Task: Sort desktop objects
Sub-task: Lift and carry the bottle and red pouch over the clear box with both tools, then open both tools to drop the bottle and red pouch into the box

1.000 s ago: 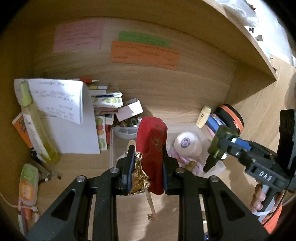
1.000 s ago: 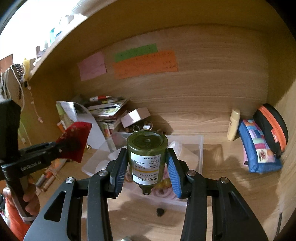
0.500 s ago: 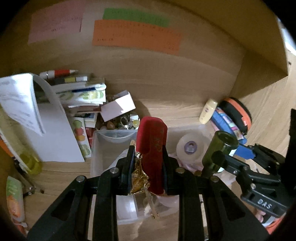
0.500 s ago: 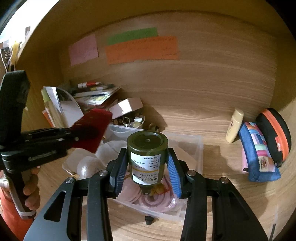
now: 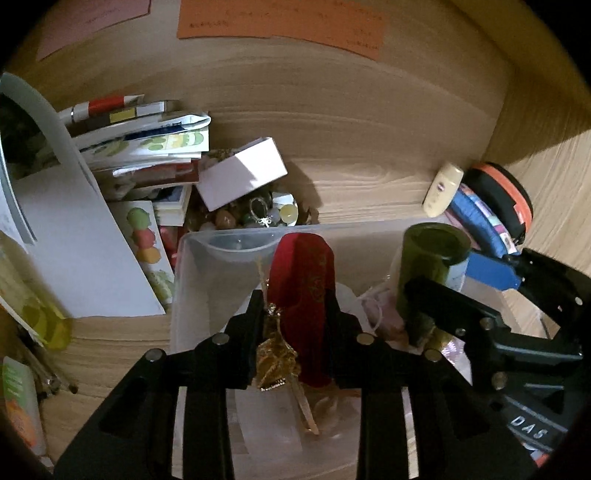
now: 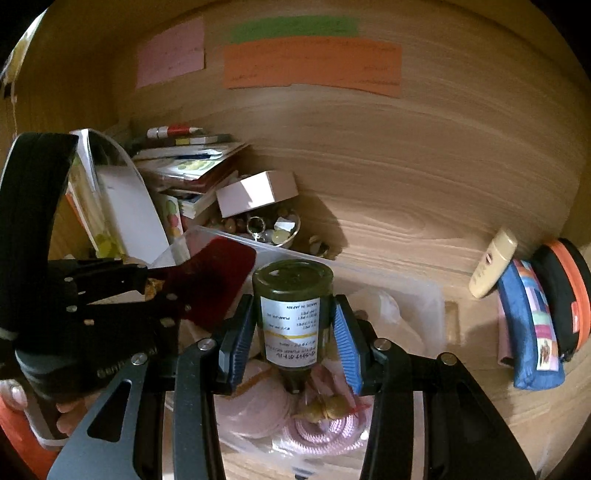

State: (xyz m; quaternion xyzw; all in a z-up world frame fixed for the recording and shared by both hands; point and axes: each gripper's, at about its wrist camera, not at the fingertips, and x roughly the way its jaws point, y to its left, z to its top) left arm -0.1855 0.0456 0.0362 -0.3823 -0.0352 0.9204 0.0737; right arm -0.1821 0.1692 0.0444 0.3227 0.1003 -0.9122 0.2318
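The left tool (image 5: 295, 325) points steeply downward, its black arms rising from 6 o'clock in its own view. Its jaws are opening, with a red pouch (image 5: 301, 291) and a gold ornament (image 5: 275, 358) between them. In the right wrist view this tool (image 6: 177, 291) enters from 9 o'clock, a hand (image 6: 44, 402) wrapped round its grip at 8 o'clock. The right tool (image 6: 293, 325) also tilts downward, its blue-padded fingers (image 6: 343, 332) clamped on an upside-down green bottle (image 6: 291, 314). In the left wrist view it (image 5: 439, 280) reaches in from 4 o'clock.

Pink note (image 5: 92, 26) cut off at top edge, bottle label (image 6: 293, 332) print too small to read, clear bin's (image 5: 177, 295) near end hidden behind jaws
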